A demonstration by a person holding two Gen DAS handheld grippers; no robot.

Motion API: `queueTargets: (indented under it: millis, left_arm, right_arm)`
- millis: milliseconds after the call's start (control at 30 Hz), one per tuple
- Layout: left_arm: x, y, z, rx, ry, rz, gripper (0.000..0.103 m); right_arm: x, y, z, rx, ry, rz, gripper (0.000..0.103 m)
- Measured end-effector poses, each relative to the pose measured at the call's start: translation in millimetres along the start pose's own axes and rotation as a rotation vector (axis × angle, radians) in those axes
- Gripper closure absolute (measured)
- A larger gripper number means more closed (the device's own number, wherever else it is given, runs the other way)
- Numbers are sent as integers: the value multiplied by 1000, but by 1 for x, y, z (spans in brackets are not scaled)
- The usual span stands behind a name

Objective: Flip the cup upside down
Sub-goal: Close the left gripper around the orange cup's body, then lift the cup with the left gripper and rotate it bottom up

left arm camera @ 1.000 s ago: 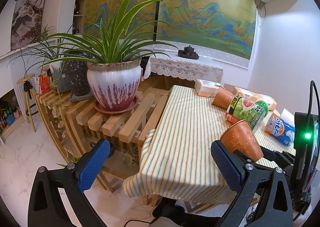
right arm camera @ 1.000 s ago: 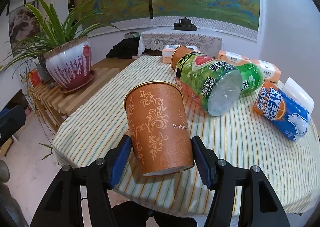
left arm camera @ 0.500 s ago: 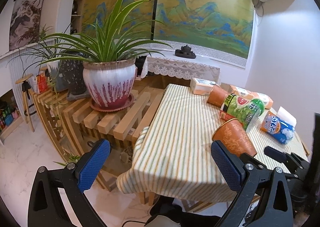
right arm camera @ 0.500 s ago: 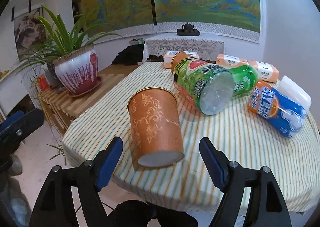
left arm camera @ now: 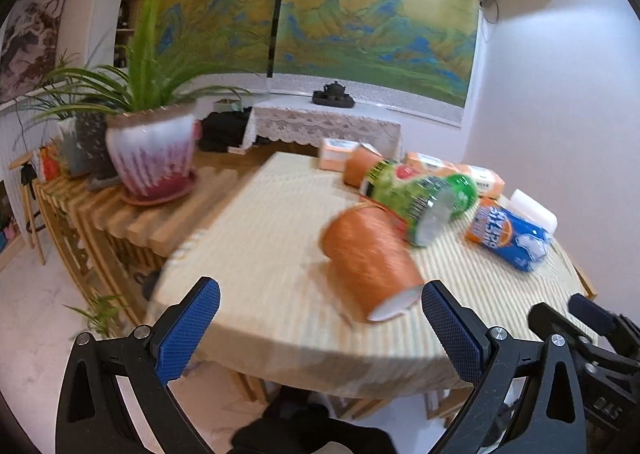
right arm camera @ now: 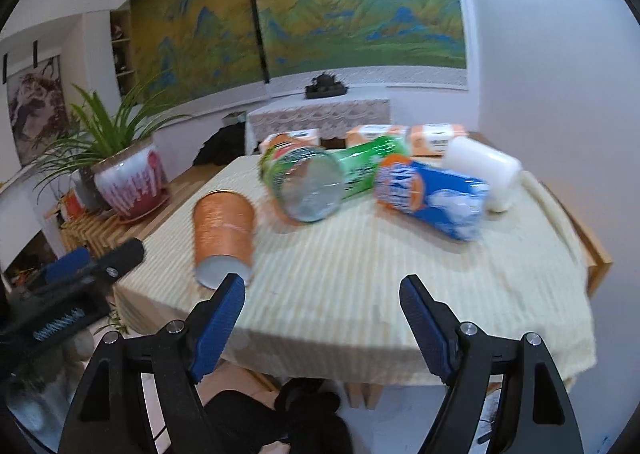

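Note:
An orange patterned paper cup (left arm camera: 370,260) lies on its side on the striped tablecloth, white base toward me, near the table's front edge. It also shows in the right wrist view (right arm camera: 224,238). My left gripper (left arm camera: 316,328) is open and empty, just in front of the cup, its right finger (left arm camera: 448,326) close to the base. My right gripper (right arm camera: 320,320) is open and empty, to the right of the cup and back from it. Both views are motion-blurred.
A green bottle (left arm camera: 416,197), a blue and orange pack (left arm camera: 508,234), a second orange cup (left arm camera: 358,169) and orange boxes (left arm camera: 452,173) lie further back on the table (left arm camera: 260,254). A potted plant (left arm camera: 150,157) stands on a wooden rack to the left.
My right gripper opened, let go of the cup and drew back to the right. The cup now lies on the table. My left gripper swung right toward the cup.

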State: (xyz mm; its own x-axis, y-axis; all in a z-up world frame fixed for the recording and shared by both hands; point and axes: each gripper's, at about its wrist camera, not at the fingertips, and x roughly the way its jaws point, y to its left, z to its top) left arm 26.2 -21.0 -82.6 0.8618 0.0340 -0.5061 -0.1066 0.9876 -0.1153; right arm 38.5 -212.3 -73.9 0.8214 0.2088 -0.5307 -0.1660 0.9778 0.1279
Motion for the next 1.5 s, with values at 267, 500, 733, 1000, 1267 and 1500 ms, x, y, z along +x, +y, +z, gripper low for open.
queueTargets:
  millis: [267, 500, 733, 1000, 1267, 1500]
  left_arm:
    - [31, -34, -11, -7, 6, 26, 1]
    - [54, -54, -14, 22, -21, 69, 1]
    - [67, -53, -20, 13, -21, 103, 12]
    - [70, -46, -20, 8, -18, 111, 39]
    - [67, -34, -20, 15, -24, 77, 40]
    - [59, -24, -10, 71, 22, 5, 40]
  right_arm:
    - [-9, -30, -12, 44, -8, -45, 26]
    - [-5, -42, -17, 76, 2, -44, 26]
    - [-3, -50, -15, 95, 0, -35, 26]
    - [-2, -52, -16, 102, 2, -30, 26]
    - [1, -50, -17, 106, 12, -28, 26]
    - [4, -50, -16, 112, 14, -30, 26]
